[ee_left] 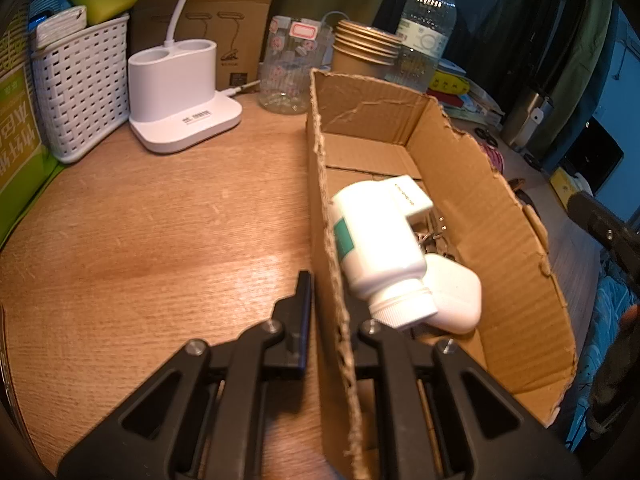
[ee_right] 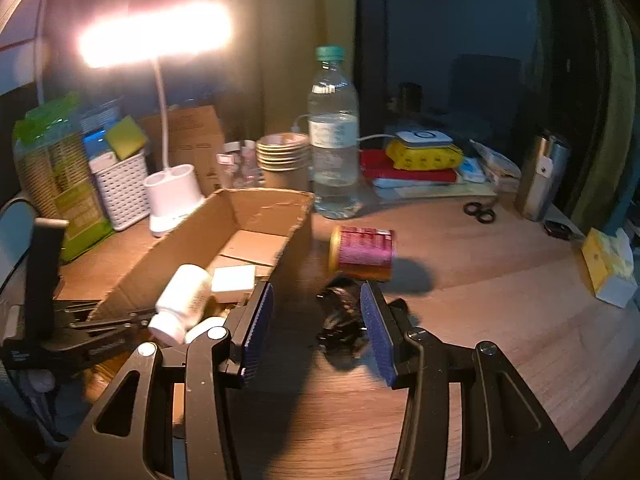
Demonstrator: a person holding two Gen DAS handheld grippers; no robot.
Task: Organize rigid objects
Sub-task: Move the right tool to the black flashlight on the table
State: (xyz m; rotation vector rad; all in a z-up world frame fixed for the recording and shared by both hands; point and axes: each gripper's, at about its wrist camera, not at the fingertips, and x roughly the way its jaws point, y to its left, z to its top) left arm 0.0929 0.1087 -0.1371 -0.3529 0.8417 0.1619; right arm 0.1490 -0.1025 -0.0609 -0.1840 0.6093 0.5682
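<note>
An open cardboard box [ee_left: 496,216] lies on the wooden desk. Inside it are a white pill bottle [ee_left: 380,248], a white case [ee_left: 452,300] and a white square block [ee_right: 234,278]. My left gripper [ee_left: 326,300] is shut on the box's near wall, one finger outside and one inside. My right gripper [ee_right: 316,332] is open just right of the box [ee_right: 256,216], with a black object [ee_right: 340,320] on the desk between its fingers. A pink and gold can [ee_right: 362,252] lies on its side beyond.
A white lamp base [ee_left: 180,100], white basket [ee_left: 80,100], glass jar [ee_left: 292,68], stacked paper cups [ee_left: 364,52] and water bottle [ee_right: 334,136] stand at the back. Books [ee_right: 416,168], scissors [ee_right: 480,212], a steel flask [ee_right: 544,176] and a yellow box [ee_right: 608,264] are on the right.
</note>
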